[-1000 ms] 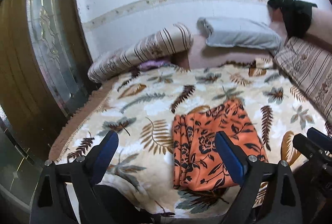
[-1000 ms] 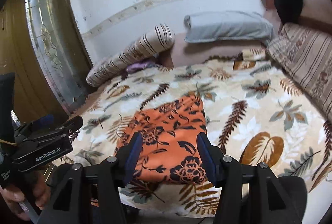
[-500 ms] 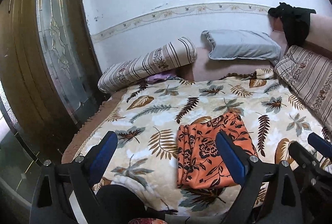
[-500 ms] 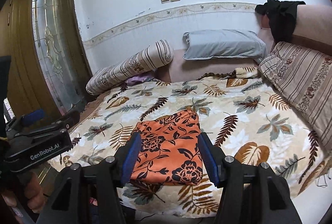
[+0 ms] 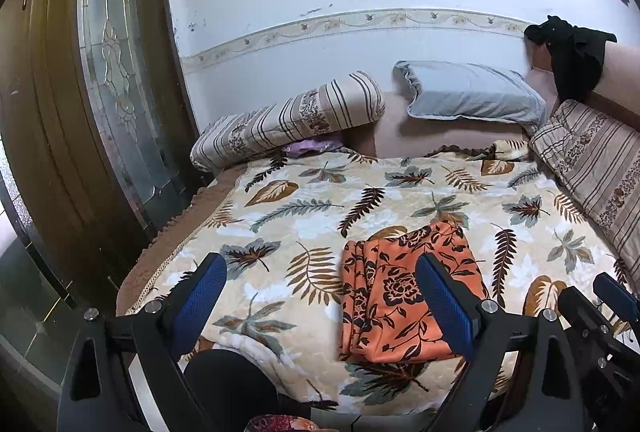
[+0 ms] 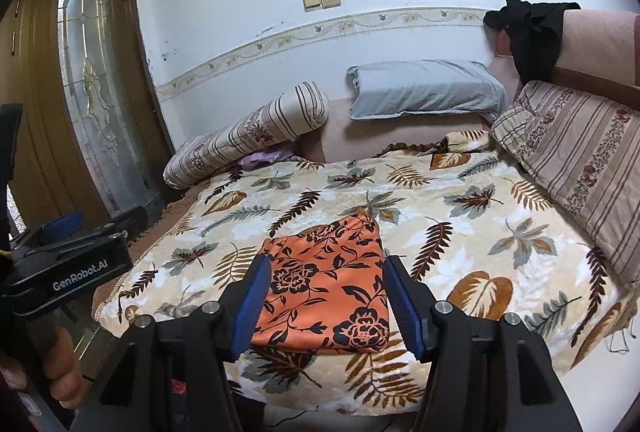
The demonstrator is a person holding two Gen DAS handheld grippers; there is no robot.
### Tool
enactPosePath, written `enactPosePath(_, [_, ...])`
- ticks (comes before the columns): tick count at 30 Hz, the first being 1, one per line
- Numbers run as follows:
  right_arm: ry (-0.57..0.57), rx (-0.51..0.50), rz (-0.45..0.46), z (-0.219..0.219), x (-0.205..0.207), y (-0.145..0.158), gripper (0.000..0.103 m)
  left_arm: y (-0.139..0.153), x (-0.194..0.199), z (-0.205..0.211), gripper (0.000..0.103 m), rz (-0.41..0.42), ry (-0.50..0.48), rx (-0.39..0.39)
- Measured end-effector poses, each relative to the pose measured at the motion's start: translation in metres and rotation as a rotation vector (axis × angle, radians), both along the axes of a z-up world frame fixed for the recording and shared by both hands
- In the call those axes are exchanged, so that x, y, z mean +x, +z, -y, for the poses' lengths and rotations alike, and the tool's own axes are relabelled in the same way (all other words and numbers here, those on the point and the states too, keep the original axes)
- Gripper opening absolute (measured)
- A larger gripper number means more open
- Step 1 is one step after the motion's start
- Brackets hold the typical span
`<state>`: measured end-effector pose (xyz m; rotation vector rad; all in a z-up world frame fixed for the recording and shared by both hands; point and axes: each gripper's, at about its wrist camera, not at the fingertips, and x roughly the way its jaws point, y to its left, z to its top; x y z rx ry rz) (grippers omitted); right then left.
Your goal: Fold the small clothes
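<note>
**Folded orange cloth sat dead ahead of the right gripper**

The orange floral-print fabric garment, folded into a rectangle (image 6: 326,282), lay near the front edge of the leaf-patterned cream blanket (image 6: 460,191) covering the bed, long axis running from the front edge toward the pillows. The right gripper (image 6: 326,306) looked nearer: the cloth showed squarely between its spread jaws, though they hovered clear of it. The left gripper (image 5: 320,302) sat off to the left, jaws wide apart and empty, the cloth behind its right finger. Both were held level, pointing toward the far wall.
</note>
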<state>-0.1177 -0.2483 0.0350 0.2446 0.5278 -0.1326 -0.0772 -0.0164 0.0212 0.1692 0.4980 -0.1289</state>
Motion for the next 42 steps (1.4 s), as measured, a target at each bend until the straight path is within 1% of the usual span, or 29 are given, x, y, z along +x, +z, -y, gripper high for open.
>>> enactPosePath(17, [-0.004,0.016,-0.081,-0.007,0.02,-0.018,0.062,-0.016,0.02,-0.01,0.095,-0.043,0.014,-0.013])
enactPosePath(27, [-0.003,-0.003,-0.091,-0.012,0.03,-0.018,0.062,-0.023,0.032,-0.016,0.095,-0.068,0.018,-0.024])
enactPosePath(42, [0.002,-0.033,-0.107,-0.023,0.045,-0.02,0.062,-0.029,0.038,-0.019,0.095,-0.07,0.013,-0.027])
